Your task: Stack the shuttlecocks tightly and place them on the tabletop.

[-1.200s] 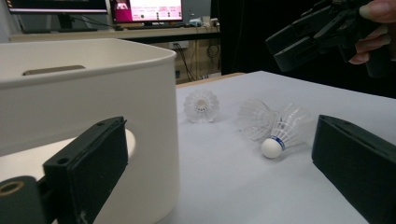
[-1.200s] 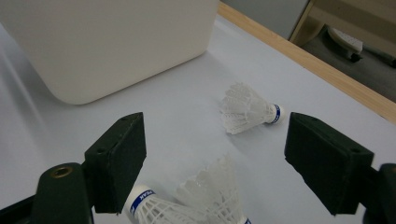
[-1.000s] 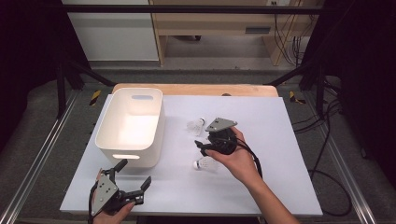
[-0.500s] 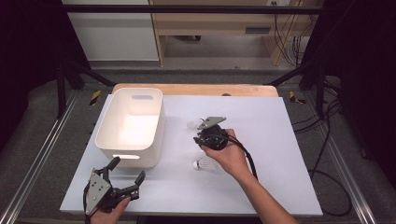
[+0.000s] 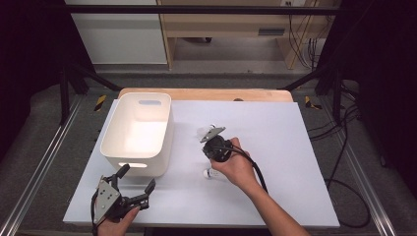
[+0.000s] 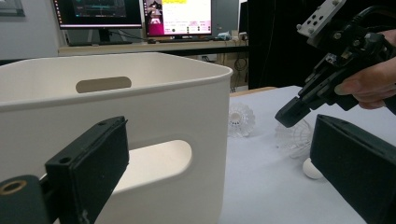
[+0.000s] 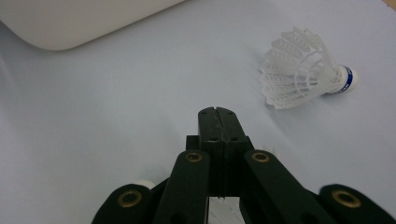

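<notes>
Right gripper (image 5: 210, 143) has dropped lower and slid a bit toward the bin (image 5: 110, 132) since a second ago, and its jaws have just been closing. Now they're fully together, pad to pad, seam visible down the middle in the right gripper view (image 7: 218, 116).

Near shuttlecock (image 6: 294, 137) lies on its side directly under those jaw tips, cork end (image 5: 211, 173) back toward the hand. White skirt bits show just below the pads in the right gripper view. Can't tell if the skirt edge is actually pinched or the tips only sit on top of it.

Far shuttlecock (image 7: 303, 70) lies ahead of the right jaws and off to their right, on its side, blue band at the cork, well clear of the tips.

Left gripper (image 5: 138, 177) is in about the same spot as before, jaws wide apart, nothing between the pads. Bin wall with its handle slot sits right in front of them, near but apart. From the left gripper view the right gripper (image 6: 290, 113) is ahead and to the right of the bin, pointing down at the table (image 5: 295, 147).
</notes>
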Available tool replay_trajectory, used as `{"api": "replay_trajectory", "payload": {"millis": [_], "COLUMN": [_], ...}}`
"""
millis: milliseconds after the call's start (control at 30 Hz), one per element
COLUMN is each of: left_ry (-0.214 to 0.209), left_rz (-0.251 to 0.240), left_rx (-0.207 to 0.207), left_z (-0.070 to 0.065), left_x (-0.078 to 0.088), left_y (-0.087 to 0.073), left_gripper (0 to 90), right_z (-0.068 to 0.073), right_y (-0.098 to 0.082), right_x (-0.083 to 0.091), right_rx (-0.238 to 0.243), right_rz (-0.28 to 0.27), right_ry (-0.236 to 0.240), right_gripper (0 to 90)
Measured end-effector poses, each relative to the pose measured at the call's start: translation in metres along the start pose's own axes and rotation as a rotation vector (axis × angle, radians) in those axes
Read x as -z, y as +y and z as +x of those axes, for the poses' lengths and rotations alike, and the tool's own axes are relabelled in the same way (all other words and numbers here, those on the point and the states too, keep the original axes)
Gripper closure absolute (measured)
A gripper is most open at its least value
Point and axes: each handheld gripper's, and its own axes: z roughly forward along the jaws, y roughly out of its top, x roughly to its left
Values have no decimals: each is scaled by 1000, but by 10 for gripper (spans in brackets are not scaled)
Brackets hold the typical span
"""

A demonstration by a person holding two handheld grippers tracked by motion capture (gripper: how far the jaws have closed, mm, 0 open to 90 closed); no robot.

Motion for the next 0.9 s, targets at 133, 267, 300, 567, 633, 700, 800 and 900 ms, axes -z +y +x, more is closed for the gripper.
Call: {"api": "replay_trajectory", "payload": {"millis": [133, 267, 300, 567, 633, 700, 800, 900], "left_ry": [-5, -9, -10, -14, -15, -14, -13, -13], "left_rz": [3, 5, 5, 12, 11, 12, 13, 14], "left_rx": [-5, -6, -7, -12, -12, -11, -10, -10], "left_z": [-1, -2, -2, -3, -3, -3, -3, -3], "left_x": [0, 0, -1, -1, -1, -1, -1, -2], "left_y": [0, 0, 0, -1, -1, -1, -1, -1], "left_gripper": [49, 49, 49, 52, 52, 52, 52, 53], "right_z": [-2, -3, -3, -11, -14, -17, -22, -28], "right_y": [-2, -4, -4, -8, -9, -10, -13, -17], "right_x": [0, 3, 3, 8, 10, 13, 20, 28], "right_rx": [14, 19, 22, 20, 19, 12, 5, -2], "right_rz": [22, 28, 33, 41, 35, 31, 24, 20], "right_ry": [-5, -4, -4, -10, -17, -19, -26, -36], "right_gripper": [900, 900, 900, 900, 900, 900, 900, 900]}}
